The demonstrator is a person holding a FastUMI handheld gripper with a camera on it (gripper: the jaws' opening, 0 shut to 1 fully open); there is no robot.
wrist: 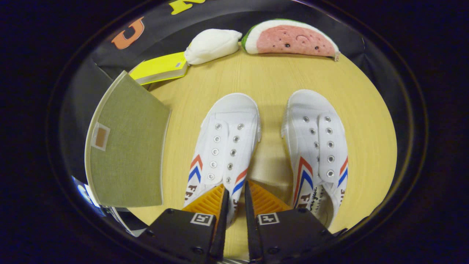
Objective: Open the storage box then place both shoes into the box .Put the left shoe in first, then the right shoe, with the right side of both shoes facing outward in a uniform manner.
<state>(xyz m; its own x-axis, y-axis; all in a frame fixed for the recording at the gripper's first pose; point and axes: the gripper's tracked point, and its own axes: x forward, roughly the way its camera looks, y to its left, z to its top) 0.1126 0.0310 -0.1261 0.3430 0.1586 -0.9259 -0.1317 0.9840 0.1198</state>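
Observation:
Two white canvas shoes with red and blue chevrons lie on the wooden table, toes pointing away from me. The left shoe (pixel 227 143) is just ahead of my fingers, and its inner side wall near the heel runs down between them. My gripper (pixel 234 189) is nearly closed, and both fingers seem to press on that wall. The right shoe (pixel 318 146) lies beside it on the other side, apart from the fingers. The olive-green fabric storage box (pixel 126 146) stands left of the left shoe. It shows me a flat face with a small brown tab; I cannot tell whether it is open.
At the back of the table (pixel 271 79) lie a watermelon-slice plush (pixel 291 38), a white plush (pixel 212 46) and a yellow book (pixel 161 68) behind the box. A strip of bare wood separates the two shoes.

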